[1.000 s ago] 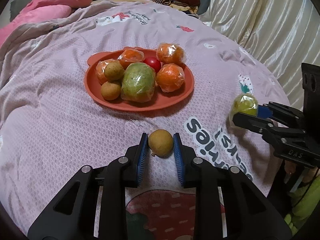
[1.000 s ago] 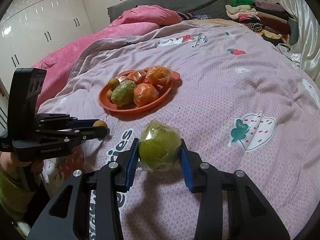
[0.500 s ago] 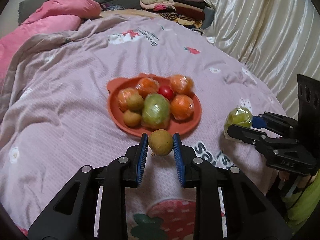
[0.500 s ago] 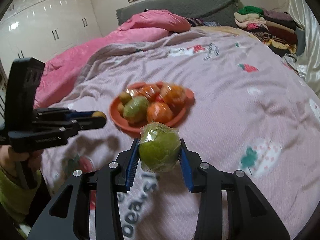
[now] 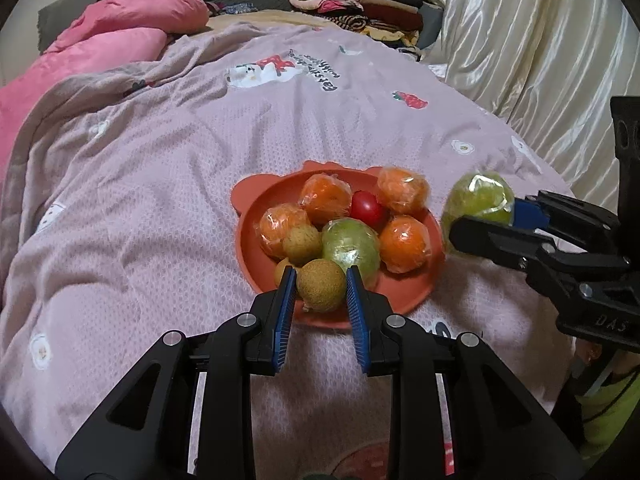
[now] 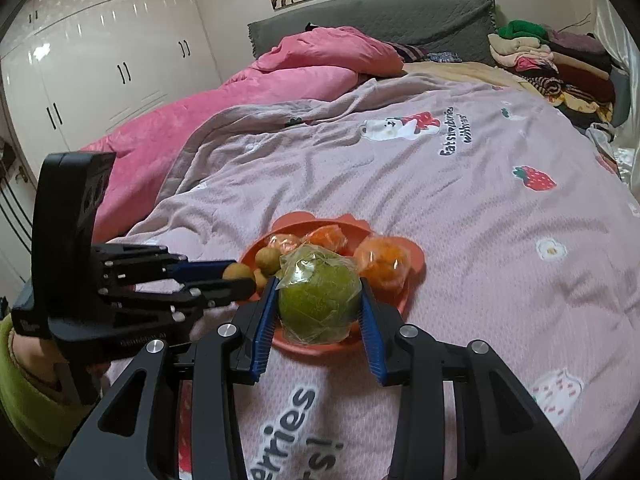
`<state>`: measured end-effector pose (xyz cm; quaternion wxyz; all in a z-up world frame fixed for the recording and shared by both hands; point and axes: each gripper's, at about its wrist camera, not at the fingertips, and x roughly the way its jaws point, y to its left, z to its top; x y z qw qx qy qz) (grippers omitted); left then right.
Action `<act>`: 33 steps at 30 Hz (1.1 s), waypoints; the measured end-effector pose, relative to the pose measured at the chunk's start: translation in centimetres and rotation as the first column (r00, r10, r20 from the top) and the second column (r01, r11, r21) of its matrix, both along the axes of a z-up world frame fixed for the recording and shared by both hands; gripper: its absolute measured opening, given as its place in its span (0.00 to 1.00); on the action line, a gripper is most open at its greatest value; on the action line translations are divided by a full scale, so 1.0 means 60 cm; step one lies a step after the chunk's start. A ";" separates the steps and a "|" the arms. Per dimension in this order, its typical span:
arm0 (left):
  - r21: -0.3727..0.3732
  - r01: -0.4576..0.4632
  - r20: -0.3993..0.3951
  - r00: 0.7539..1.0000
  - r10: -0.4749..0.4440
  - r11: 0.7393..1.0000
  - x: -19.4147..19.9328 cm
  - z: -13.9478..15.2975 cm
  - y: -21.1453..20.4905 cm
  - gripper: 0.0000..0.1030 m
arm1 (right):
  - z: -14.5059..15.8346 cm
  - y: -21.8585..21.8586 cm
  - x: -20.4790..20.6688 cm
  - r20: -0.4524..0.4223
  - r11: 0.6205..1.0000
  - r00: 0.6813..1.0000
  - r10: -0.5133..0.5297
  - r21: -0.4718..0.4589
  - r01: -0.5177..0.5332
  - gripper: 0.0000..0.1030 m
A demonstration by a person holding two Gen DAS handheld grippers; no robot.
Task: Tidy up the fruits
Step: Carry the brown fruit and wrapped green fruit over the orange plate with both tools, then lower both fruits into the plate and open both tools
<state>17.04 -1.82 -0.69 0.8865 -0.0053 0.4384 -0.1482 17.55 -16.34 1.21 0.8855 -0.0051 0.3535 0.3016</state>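
Note:
An orange plate [image 5: 256, 216] [image 6: 416, 258] on the bed holds several wrapped oranges [image 5: 402, 238], a red tomato [image 5: 367, 207], a wrapped green fruit [image 5: 352, 242] and small brown fruits [image 5: 302, 240]. My left gripper [image 5: 321, 286] [image 6: 240, 276] is shut on a small brown round fruit [image 5: 321, 285] [image 6: 238, 271], held over the plate's near rim. My right gripper [image 6: 318, 304] [image 5: 476, 220] is shut on a plastic-wrapped green fruit [image 6: 318, 298] [image 5: 478, 200], held just right of the plate in the left wrist view.
A lilac printed quilt [image 5: 160, 184] covers the bed. A pink duvet [image 6: 240, 120] lies at the far left and a stack of folded clothes [image 6: 552, 64] at the far right. Cream curtains [image 5: 540, 60] hang to the right. White wardrobe doors [image 6: 100, 64] stand behind.
Both grippers moved forward and up toward the plate with their fruits still held. The brown fruit now hangs over the plate's near rim; the green fruit is beside the plate.

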 end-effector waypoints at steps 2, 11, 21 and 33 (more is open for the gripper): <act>-0.004 -0.002 0.000 1.000 0.002 1.000 0.003 -0.002 0.002 0.18 | -0.001 0.006 0.010 0.002 1.000 1.000 0.003 -0.013 -0.003 0.36; -0.018 0.005 -0.009 1.000 -0.006 1.000 0.008 -0.009 0.004 0.18 | -0.015 0.037 0.048 -0.001 0.998 1.000 0.011 -0.063 -0.011 0.36; -0.026 0.004 -0.009 1.000 -0.004 1.000 0.009 -0.013 0.008 0.18 | -0.024 0.062 0.063 -0.002 0.994 1.000 0.019 -0.108 -0.019 0.36; -0.026 0.007 0.005 1.000 -0.007 1.000 0.003 -0.001 0.009 0.18 | -0.025 0.072 0.066 0.008 0.990 1.000 0.008 -0.139 -0.007 0.38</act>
